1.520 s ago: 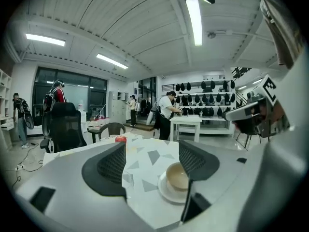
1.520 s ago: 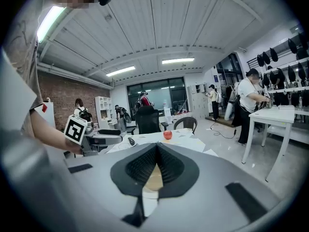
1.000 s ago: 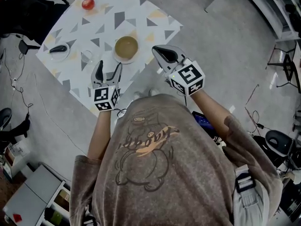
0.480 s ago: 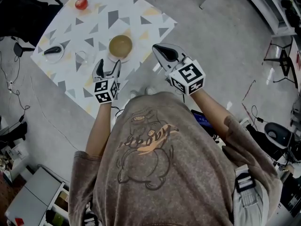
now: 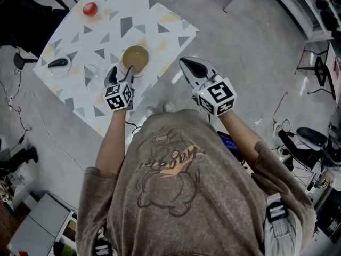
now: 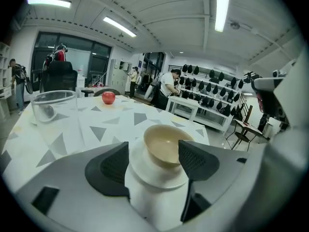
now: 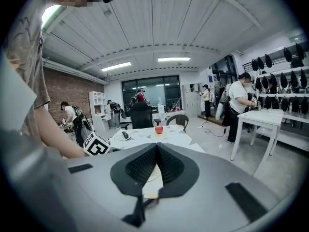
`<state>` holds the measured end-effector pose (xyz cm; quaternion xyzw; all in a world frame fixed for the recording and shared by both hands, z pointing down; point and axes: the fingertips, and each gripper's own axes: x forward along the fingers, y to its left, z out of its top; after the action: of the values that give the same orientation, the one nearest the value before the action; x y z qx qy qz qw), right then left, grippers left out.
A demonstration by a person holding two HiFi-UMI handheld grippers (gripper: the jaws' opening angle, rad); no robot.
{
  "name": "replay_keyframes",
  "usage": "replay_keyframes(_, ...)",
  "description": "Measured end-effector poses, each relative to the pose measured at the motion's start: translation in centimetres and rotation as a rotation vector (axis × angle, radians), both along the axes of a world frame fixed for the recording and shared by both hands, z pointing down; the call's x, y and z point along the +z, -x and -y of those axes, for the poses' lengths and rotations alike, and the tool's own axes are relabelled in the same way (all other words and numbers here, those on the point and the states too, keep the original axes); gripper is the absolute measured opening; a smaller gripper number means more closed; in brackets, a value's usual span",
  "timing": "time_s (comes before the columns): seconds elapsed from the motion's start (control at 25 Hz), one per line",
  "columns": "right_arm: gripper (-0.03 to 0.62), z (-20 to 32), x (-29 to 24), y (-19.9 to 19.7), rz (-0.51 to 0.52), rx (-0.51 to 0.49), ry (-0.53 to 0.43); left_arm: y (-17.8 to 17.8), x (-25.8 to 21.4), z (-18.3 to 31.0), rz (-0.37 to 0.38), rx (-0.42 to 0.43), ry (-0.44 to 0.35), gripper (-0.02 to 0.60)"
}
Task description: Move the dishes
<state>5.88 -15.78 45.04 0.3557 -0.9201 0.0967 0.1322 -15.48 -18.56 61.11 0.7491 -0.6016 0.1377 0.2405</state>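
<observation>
place: probably a lab | cues: wall racks [image 6: 208, 88], office chairs [image 7: 143, 116], worktables [image 7: 263, 118], brick wall [image 7: 67, 93]

No word or number can be read with certainty in any of the views. The person's shirt [image 5: 176, 207] carries one line of curved lettering [image 5: 171, 159] across a cartoon figure, but the letters are too blurred and creased to spell out. The left marker cube [image 5: 118, 96] on the left gripper [image 5: 120, 71] and the right marker cube [image 5: 216, 95] on the right gripper [image 5: 184, 62] show only black and white square patterns, which are codes and not readable letters or digits.
</observation>
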Motion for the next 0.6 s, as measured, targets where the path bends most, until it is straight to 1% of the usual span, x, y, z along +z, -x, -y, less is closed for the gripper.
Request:
replay_keyframes(0.16,0.003,0.1,0.2,-0.5,0.001,0.022,0.008,0.3,1.3,1.1,-0.025,-0.012,0.057,0.325)
replay_keyframes(0.24,0.003,0.2,0.3,-0.6,0.002,0.030,0.012,0.5,1.4,1.6,-0.028,-0.013,0.072,0.318)
replay_keyframes(0.36,0.003,0.3,0.4,-0.8,0.000,0.039,0.016,0.6,1.5,2.2,-0.021,-0.009,0.084,0.244)
replay_keyframes(0.6,0.003,0.4,0.5,-0.9,-0.003,0.051,0.021,0.7,1.8,3.1,-0.018,-0.013,0.129,0.180)
